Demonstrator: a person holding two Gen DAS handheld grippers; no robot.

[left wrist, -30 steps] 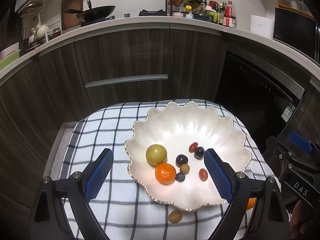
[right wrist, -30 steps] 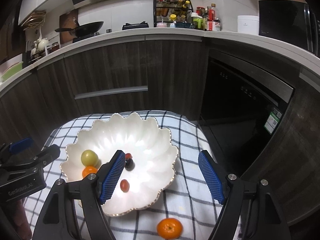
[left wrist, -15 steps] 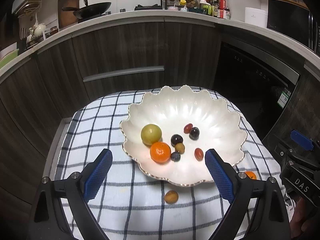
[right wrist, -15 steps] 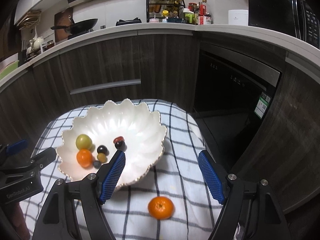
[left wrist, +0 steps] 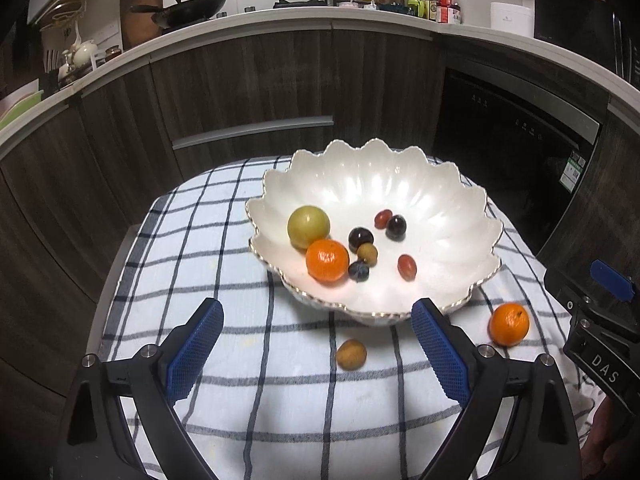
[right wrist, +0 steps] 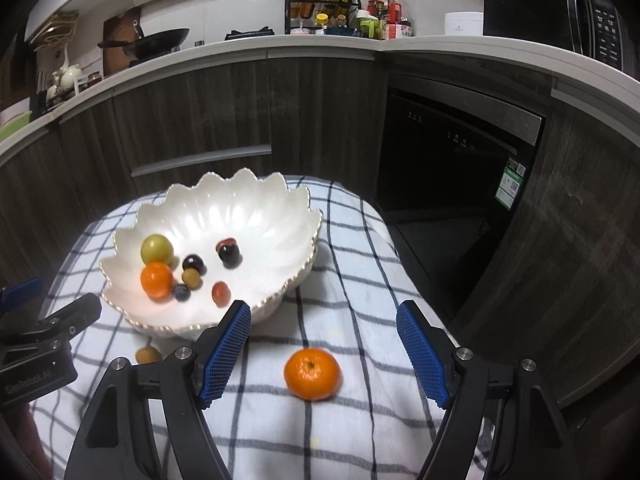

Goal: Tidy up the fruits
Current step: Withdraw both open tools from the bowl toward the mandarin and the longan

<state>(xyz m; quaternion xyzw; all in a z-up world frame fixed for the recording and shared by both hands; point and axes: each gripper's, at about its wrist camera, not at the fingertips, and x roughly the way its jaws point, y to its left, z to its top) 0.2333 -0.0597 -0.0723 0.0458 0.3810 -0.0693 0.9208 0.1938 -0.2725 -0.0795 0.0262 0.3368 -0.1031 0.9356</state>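
A white scalloped bowl (left wrist: 404, 184) (right wrist: 256, 216) on a checked cloth holds a green-yellow fruit (left wrist: 308, 225), a mandarin (left wrist: 327, 260), dark and red grapes and a small brown fruit. A loose mandarin (left wrist: 509, 323) (right wrist: 312, 374) and a small brown longan (left wrist: 351, 354) (right wrist: 147, 355) lie on the cloth in front of the bowl. My left gripper (left wrist: 316, 350) is open and empty, the longan between its fingers. My right gripper (right wrist: 323, 350) is open and empty, the loose mandarin between its fingers.
The checked cloth (left wrist: 208, 240) covers a small table with edges close on all sides. Dark cabinets (left wrist: 248, 80) and a dishwasher (right wrist: 452, 152) stand behind. The counter above carries a wok (left wrist: 188, 4) and bottles.
Both grippers have pulled back from the bowl toward the table's near side. The loose longan and mandarin now lie between the fingers. Both stay open.
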